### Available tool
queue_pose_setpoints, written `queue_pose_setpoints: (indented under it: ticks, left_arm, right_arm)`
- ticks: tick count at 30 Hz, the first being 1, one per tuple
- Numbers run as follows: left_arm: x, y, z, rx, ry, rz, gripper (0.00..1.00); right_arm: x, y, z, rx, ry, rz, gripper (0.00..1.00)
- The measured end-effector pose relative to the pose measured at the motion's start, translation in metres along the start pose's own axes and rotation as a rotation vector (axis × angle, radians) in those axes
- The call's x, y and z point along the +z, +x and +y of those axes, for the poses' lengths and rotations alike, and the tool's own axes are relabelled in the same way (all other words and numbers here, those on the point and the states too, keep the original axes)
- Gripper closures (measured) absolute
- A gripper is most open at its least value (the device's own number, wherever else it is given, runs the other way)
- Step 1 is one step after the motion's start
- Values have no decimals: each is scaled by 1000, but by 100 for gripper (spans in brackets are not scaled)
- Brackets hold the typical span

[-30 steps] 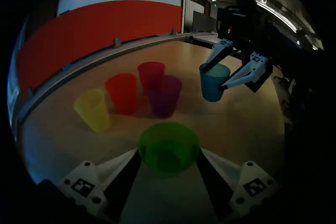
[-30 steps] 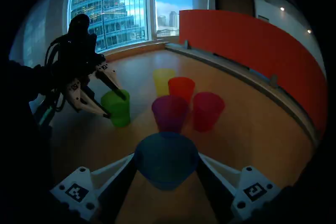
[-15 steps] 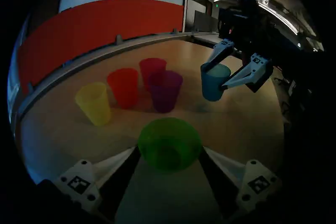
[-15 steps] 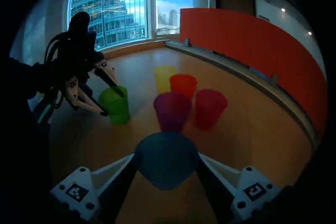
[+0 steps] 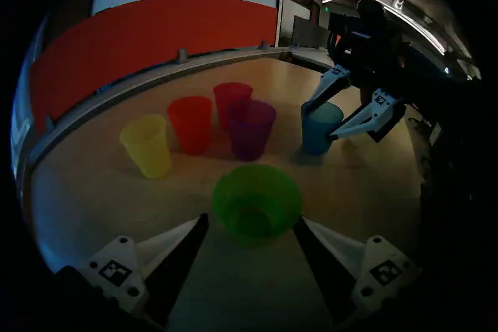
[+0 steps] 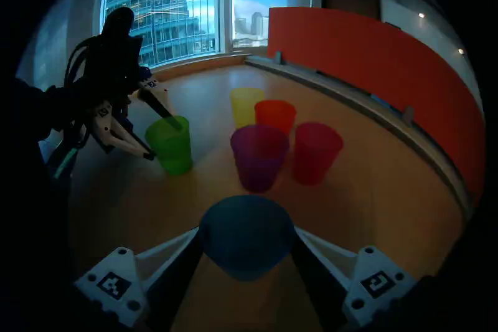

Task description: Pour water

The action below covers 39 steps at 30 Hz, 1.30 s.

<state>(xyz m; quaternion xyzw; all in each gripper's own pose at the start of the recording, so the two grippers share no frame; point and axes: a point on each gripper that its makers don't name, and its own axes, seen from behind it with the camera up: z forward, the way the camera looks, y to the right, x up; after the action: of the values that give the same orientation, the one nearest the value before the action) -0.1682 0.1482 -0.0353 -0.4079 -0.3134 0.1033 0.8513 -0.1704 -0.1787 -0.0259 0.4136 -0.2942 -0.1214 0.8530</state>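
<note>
A green cup (image 5: 256,198) sits upright between the fingers of my left gripper (image 5: 249,223), which is shut on it. My right gripper (image 6: 246,232) is shut on a blue cup (image 6: 246,245). In the left gripper view the blue cup (image 5: 317,128) stands upright, low over the wooden table (image 5: 348,182), with the right gripper (image 5: 317,121) around it. In the right gripper view the green cup (image 6: 170,145) is at the left, in the left gripper (image 6: 163,140). I cannot tell whether either cup holds water.
Between the two grippers stand several cups: yellow (image 5: 148,145), orange (image 5: 192,123), red (image 5: 231,100) and purple (image 5: 251,128), close together. A red wall panel (image 5: 143,33) runs along the table's far edge. Windows (image 6: 187,8) lie behind the left gripper.
Both grippers have sunk toward the table with their cups. The blue cup has come down from above the surface to just over it. The standing cups have not moved.
</note>
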Motion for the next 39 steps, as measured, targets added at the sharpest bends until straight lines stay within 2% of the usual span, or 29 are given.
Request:
queue_pose_setpoints:
  ticks: [17, 23, 32, 39]
  left_arm:
    - [-16, -12, 2, -25, 15, -2, 0]
    - [-18, -10, 4, -26, 13, 0, 0]
    - [-27, -12, 2, -28, 42, 10, 0]
    - [-36, -16, -1, -35, 72, 22, 0]
  right_arm:
    - [-4, -10, 2, 9, -20, 1, 7]
    - [-5, -9, 0, 16, -26, 6, 0]
    - [-18, -13, 2, 43, -51, 15, 0]
    - [-34, -27, 1, 52, -75, 11, 0]
